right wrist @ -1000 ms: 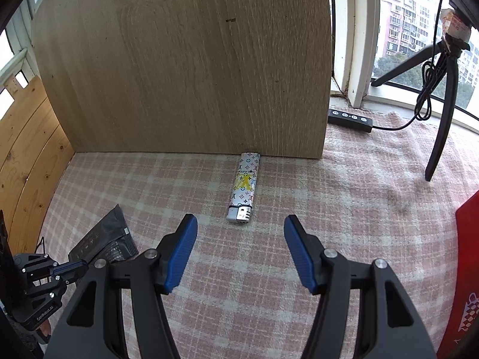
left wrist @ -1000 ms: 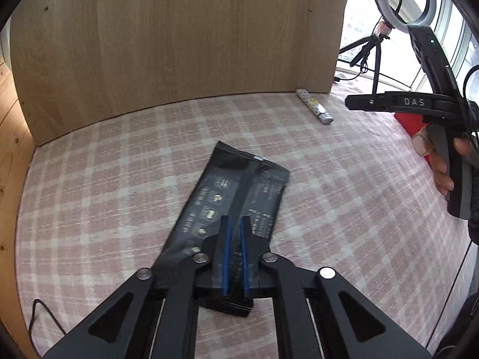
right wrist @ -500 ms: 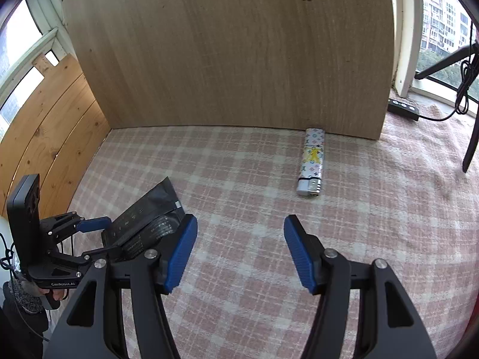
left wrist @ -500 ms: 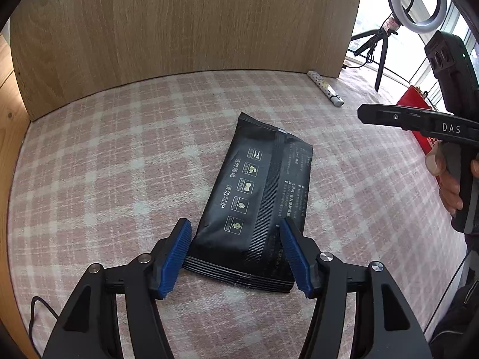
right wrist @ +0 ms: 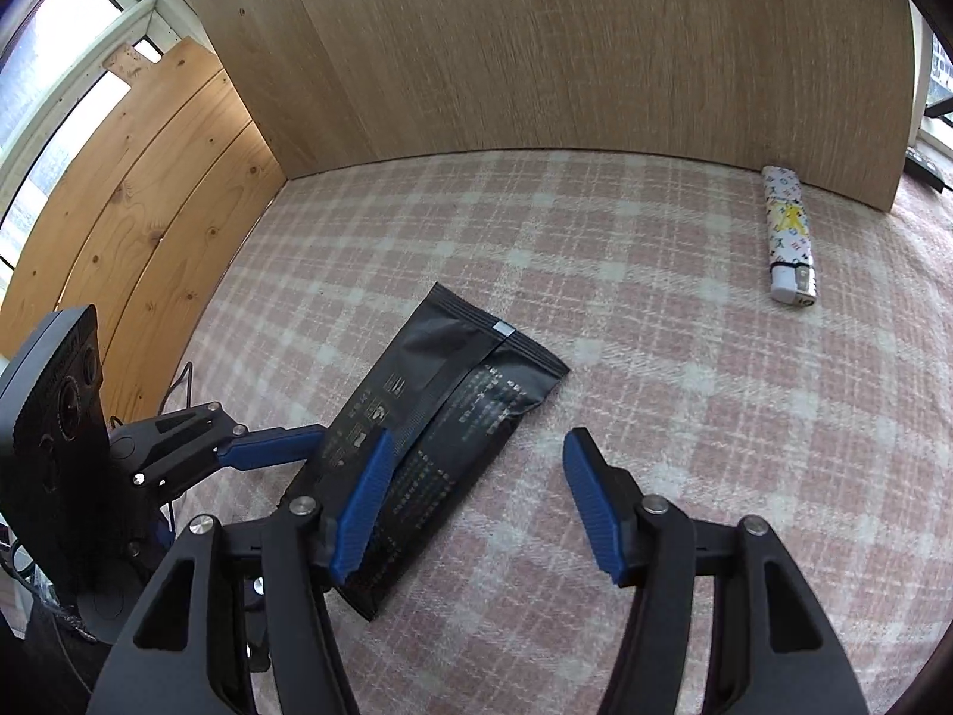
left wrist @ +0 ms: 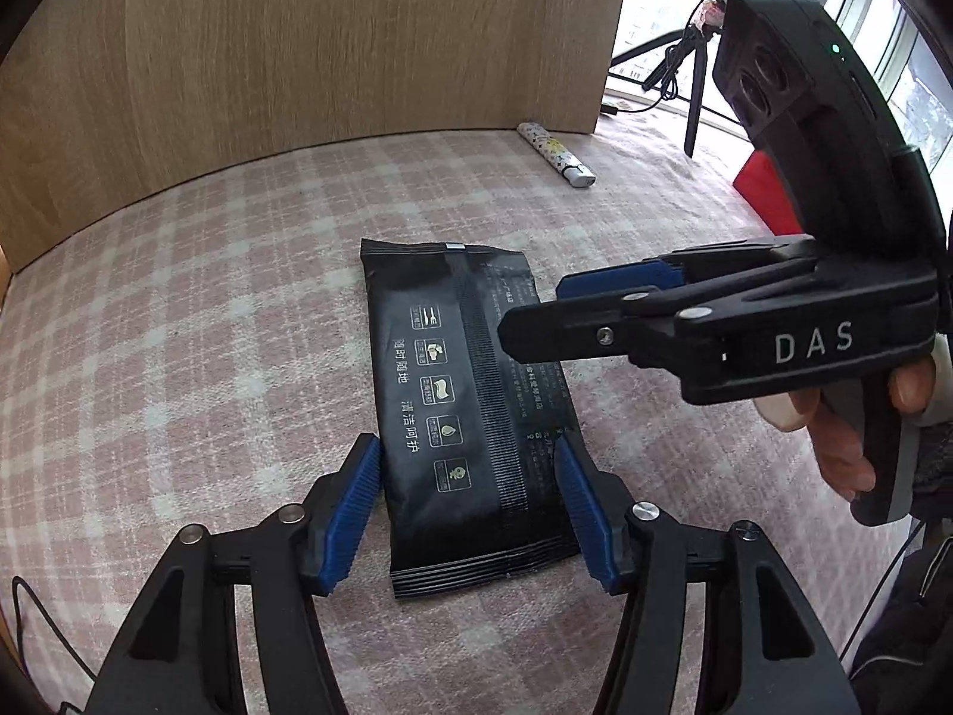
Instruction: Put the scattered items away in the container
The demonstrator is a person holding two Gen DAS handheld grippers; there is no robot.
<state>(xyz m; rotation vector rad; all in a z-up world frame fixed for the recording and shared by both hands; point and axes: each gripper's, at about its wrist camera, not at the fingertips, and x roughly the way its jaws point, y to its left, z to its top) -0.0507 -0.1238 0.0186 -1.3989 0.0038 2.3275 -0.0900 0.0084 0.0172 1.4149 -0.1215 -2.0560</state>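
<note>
Left wrist view: the left gripper (left wrist: 469, 500) stands with its fingers spread wide, one blue pad on each side of the near end of the black packet (left wrist: 464, 411), which lies flat on the pink checked cloth (left wrist: 178, 357). Whether the pads touch the packet's edges cannot be told. The right gripper (left wrist: 539, 322) reaches in from the right over the packet's far right part and hides some of its print; only one blue pad shows clearly, so its opening is hard to judge from here. The lighter (left wrist: 557, 156) lies near the wooden back panel (left wrist: 298, 47), well apart from the packet. A red object (left wrist: 759, 190) at the right is mostly hidden behind the right gripper, and no container can be made out. Compared with half a second ago, the right gripper has swung far closer, from the frame's edge to above the packet.

Right wrist view: the right gripper (right wrist: 476, 500) is wide open, its left pad over the packet (right wrist: 435, 453), its right pad over bare cloth (right wrist: 655, 357). The left gripper (right wrist: 298, 447) enters at the left, one blue finger beside the packet, its other finger hidden. The lighter (right wrist: 788, 235) sits far right by the panel (right wrist: 536, 42). Since the earlier frame, this view has shifted leftward toward the packet.
</note>
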